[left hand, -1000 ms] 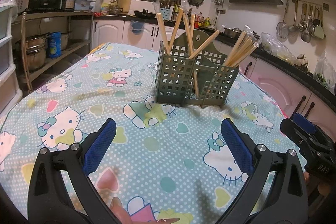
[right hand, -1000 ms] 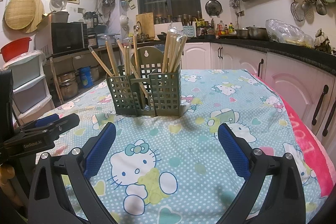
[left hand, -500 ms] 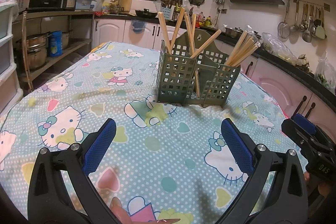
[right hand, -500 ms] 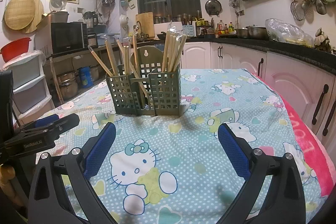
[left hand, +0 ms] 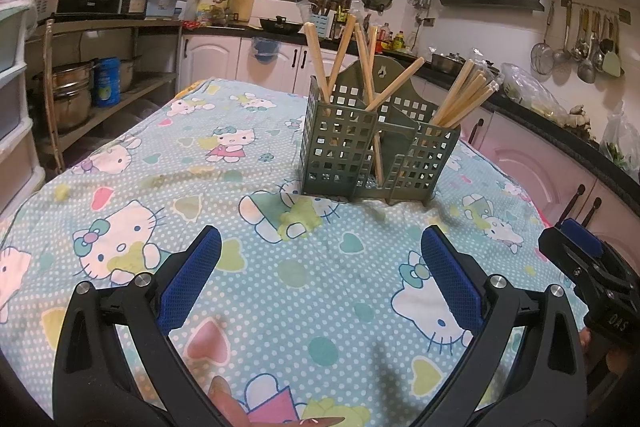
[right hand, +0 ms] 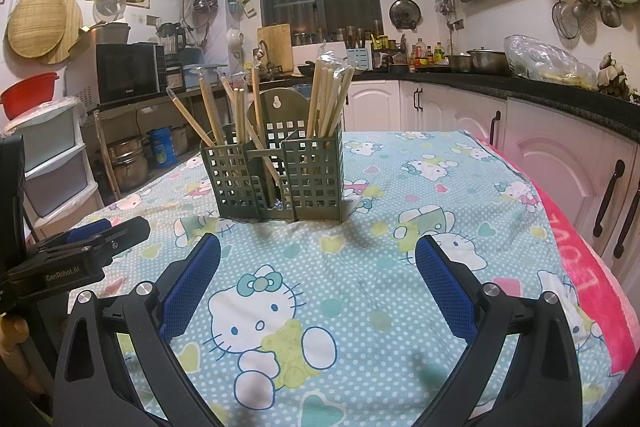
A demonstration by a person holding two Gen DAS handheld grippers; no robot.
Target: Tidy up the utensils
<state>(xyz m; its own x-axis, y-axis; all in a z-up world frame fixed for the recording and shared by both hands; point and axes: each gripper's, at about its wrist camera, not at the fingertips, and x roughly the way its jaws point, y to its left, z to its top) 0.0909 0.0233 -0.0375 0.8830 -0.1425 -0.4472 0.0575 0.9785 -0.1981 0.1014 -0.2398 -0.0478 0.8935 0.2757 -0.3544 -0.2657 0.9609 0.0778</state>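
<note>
Both tongs hang open and empty over the table, the left tongs (left hand: 320,275) and the right tongs (right hand: 318,273) each with their blue pads spread wide and nothing between them. Ahead of them stands the green holder (left hand: 376,151), upright on the patterned cloth (left hand: 200,187), with chopsticks (left hand: 464,95) packed together in its right compartment and a looser lot leaning at crossed angles in the left one; one stick slants down into the low middle pocket. Over the last second almost nothing has changed: the holder has only crept a little nearer and higher in the left view, and the right view looks the same throughout, so the hands seem to be drifting slowly forward and no stick has been moved. I judge that either sorting is done and the tongs are idle, or a fresh reach toward the crossed sticks is only starting; the pictures do not settle which. From the left tongs the holder lies straight ahead and slightly right, well apart from the pads. From the right tongs it lies ahead and a bit left, also well apart. Each tool shows at the edge of the other's view, side by side, near the table's front.
</note>
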